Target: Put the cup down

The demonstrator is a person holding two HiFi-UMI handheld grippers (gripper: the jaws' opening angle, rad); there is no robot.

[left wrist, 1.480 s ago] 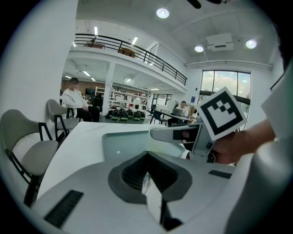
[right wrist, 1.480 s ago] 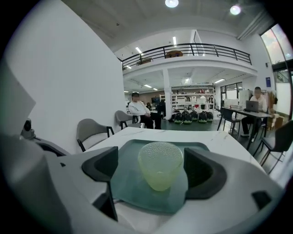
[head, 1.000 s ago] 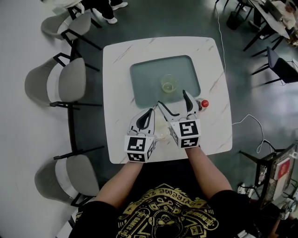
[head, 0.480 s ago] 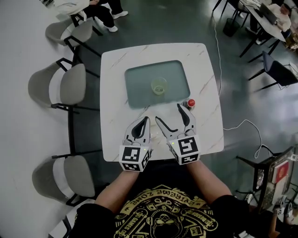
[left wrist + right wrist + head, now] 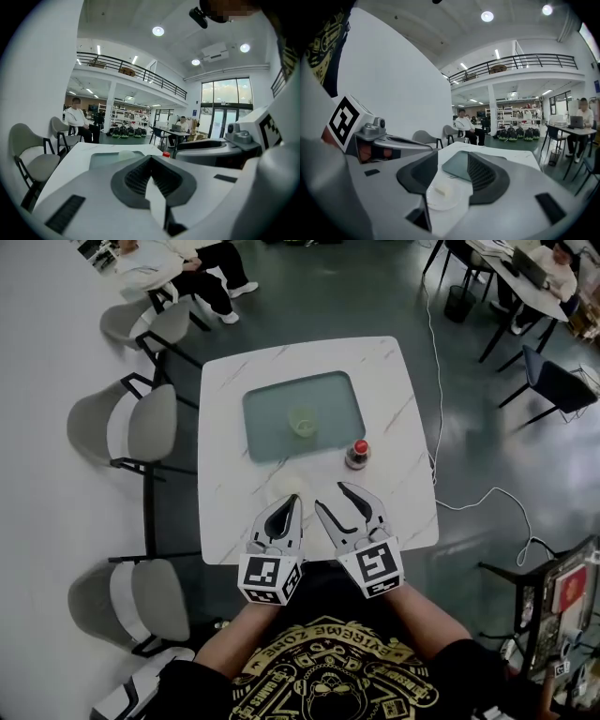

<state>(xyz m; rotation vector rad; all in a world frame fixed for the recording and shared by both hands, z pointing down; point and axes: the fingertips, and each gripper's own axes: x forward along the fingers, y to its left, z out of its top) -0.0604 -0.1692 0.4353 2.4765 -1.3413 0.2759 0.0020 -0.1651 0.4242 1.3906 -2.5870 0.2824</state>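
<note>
A person at a white marble table [image 5: 403, 427] holds two grippers low over its near edge, well apart from the cup [image 5: 302, 420], which stands upright and alone near the middle of the dark glass tray [image 5: 267, 399] set in the tabletop. The left gripper [image 5: 292, 500] has its jaws drawn together at the tips, with nothing caught between them. The right gripper [image 5: 330, 496] has just been closing, yet its jaws stand partly apart and grasp nothing; through the gap its own view shows a small white plate [image 5: 454, 199] lying on the table beyond, with a pale morsel on it. A bottle with a red cap [image 5: 357, 454] stands just off the tray's near right corner, ahead of the right gripper. Grey chairs [image 5: 131, 423] line the table's left side, and a seated person [image 5: 75, 119] is visible across the hall.
</note>
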